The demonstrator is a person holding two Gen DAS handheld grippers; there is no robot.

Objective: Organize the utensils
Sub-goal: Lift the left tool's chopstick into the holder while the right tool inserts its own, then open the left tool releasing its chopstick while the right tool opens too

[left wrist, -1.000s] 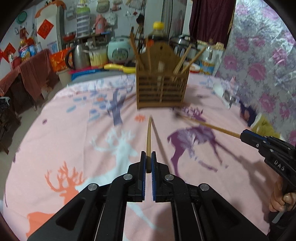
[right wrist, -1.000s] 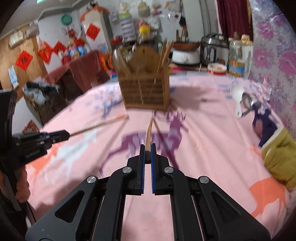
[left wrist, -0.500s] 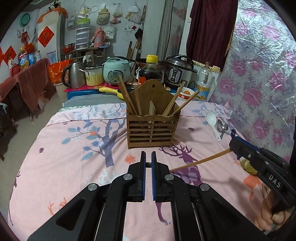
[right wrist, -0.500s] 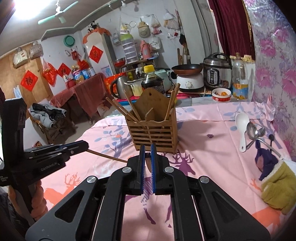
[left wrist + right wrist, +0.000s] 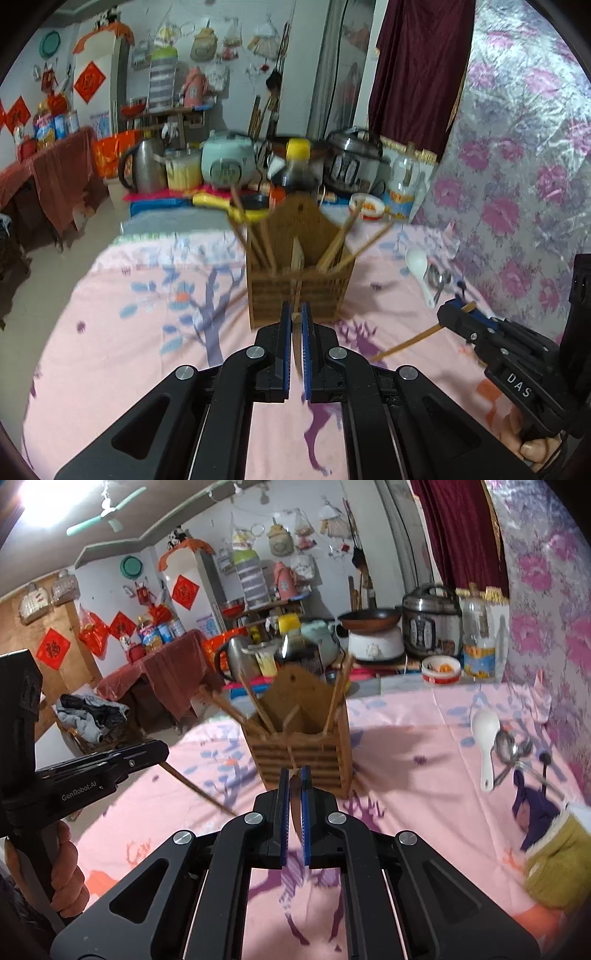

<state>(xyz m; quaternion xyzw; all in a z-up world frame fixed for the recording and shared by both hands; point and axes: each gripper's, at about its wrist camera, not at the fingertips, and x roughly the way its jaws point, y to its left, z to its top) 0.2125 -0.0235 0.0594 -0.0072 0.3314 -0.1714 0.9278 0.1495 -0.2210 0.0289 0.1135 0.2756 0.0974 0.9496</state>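
Note:
A slatted wooden utensil holder (image 5: 299, 288) (image 5: 303, 753) stands mid-table with several chopsticks leaning in it. My left gripper (image 5: 294, 325) is shut on a chopstick, raised above the cloth just before the holder; that chopstick (image 5: 199, 788) shows in the right wrist view slanting down from the left gripper (image 5: 162, 747). My right gripper (image 5: 294, 786) is shut on a second chopstick, also raised near the holder; that chopstick (image 5: 410, 341) shows in the left wrist view hanging from the right gripper (image 5: 448, 314).
A white spoon (image 5: 485, 738) and metal spoons (image 5: 511, 747) lie at the right of the pink tablecloth (image 5: 122, 354). A yellow and purple cloth (image 5: 554, 853) lies at the right edge. Cookers, kettle and bottles stand behind the table.
Both grippers lifted their chopsticks off the tablecloth and tipped them downward, and have moved closer to the holder.

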